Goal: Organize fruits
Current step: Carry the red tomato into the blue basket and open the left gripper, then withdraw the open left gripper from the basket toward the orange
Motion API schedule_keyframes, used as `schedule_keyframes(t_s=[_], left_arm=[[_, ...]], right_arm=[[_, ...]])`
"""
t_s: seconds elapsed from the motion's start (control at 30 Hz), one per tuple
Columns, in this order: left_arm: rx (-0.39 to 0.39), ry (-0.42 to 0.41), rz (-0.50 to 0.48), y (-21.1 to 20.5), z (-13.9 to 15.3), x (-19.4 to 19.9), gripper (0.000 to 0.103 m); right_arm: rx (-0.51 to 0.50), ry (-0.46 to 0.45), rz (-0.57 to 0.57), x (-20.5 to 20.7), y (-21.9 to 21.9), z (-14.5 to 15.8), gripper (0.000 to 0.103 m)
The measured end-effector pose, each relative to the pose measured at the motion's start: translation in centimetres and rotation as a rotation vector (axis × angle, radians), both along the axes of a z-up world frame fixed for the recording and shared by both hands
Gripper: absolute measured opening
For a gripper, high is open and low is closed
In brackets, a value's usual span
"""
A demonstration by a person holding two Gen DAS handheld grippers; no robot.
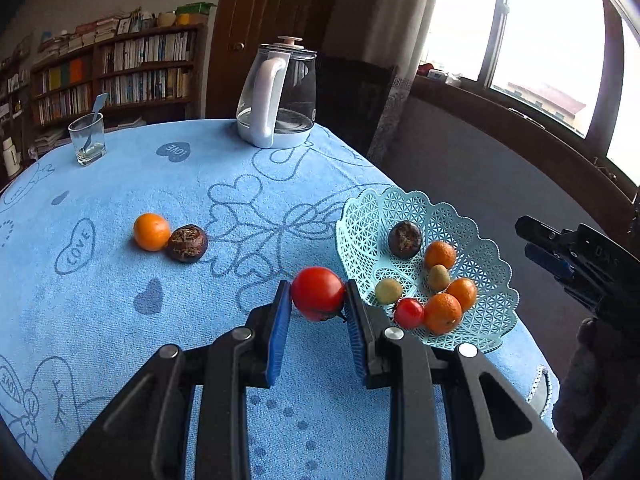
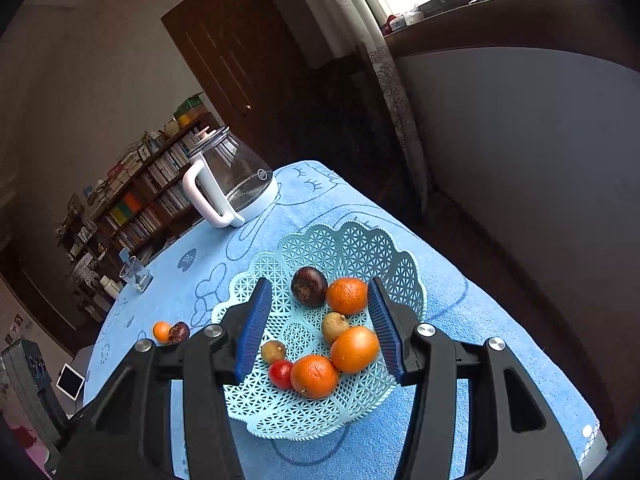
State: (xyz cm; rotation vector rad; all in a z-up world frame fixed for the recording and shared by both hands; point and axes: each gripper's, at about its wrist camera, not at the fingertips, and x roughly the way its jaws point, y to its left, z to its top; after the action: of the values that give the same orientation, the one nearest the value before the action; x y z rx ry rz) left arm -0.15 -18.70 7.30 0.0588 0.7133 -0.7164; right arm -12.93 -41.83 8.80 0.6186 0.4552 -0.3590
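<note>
Left gripper (image 1: pixel 318 300) clamped a tomato (image 1: pixel 317 293) beside the basket (image 1: pixel 360 216) near the tabletop's right edge. Right gripper (image 2: pixel 316 324) hung open above the basket, gripping nothing.

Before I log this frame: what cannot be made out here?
- Basket near rim: left wrist view, cut off behind the left gripper and its held tomato.
- Right gripper: left wrist view, only a side sliver at the edge; its gap is unreadable there.
- Book titles on the shelf: both views, too small.
- Dark fruit type: both views, not identifiable.
</note>
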Motion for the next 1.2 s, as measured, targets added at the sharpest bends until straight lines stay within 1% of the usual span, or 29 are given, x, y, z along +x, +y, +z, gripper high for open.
schedule_keyframes(t_s=[0.2, 0.4, 0.43, 0.47, 0.5, 0.53, 0.57, 0.6, 0.77, 0.9, 0.97, 1.17, 1.2], left_arm=[[0.017, -0.006, -0.064, -2.8, -0.1, -0.6, 0.027], [0.016, 0.024, -0.12, -4.9, -1.0, -0.6, 0.028], [0.016, 0.025, -0.128, -5.2, -1.1, -0.6, 0.029], [0.021, 0.026, -0.132, -5.4, -1.2, -0.7, 0.033], [0.024, 0.028, -0.131, -5.4, -1.3, -0.7, 0.038], [0.021, 0.028, -0.124, -5.3, -1.3, -0.6, 0.05], [0.015, 0.026, -0.115, -5.1, -1.4, -0.6, 0.053], [0.012, 0.027, -0.11, -4.9, -1.3, -0.5, 0.053], [-0.002, 0.043, -0.069, -3.7, -1.3, 0.3, 0.053], [-0.003, 0.041, -0.038, -2.8, -1.2, 0.7, 0.059], [-0.009, 0.039, -0.024, -2.3, -1.0, 1.0, 0.063], [-0.029, 0.045, 0.034, -0.4, -0.6, 1.9, 0.065], [-0.032, 0.049, 0.045, 0.0, -0.6, 2.2, 0.065]], right_arm=[[0.008, -0.002, 0.002, 0.1, 0.0, 0.1, 0.052], [0.016, -0.006, 0.007, 0.0, 0.1, 0.1, 0.052], [0.017, -0.006, 0.009, 0.1, 0.1, 0.1, 0.052], [0.018, -0.006, 0.01, 0.1, 0.2, 0.1, 0.052], [0.019, -0.007, 0.011, 0.0, 0.2, 0.1, 0.053], [0.021, -0.01, 0.01, 0.0, 0.2, 0.2, 0.057], [0.023, -0.014, 0.006, -0.1, 0.1, 0.2, 0.059], [0.024, -0.016, 0.004, -0.1, 0.1, 0.2, 0.061], [0.028, -0.013, 0.003, -0.1, 0.1, 0.1, 0.062], [0.026, -0.009, 0.01, 0.0, 0.3, 0.0, 0.064], [0.027, -0.009, 0.012, 0.1, 0.4, 0.0, 0.065], [0.03, -0.013, 0.007, 0.1, 0.4, -0.1, 0.068], [0.032, -0.018, 0.004, 0.0, 0.4, -0.1, 0.072]])
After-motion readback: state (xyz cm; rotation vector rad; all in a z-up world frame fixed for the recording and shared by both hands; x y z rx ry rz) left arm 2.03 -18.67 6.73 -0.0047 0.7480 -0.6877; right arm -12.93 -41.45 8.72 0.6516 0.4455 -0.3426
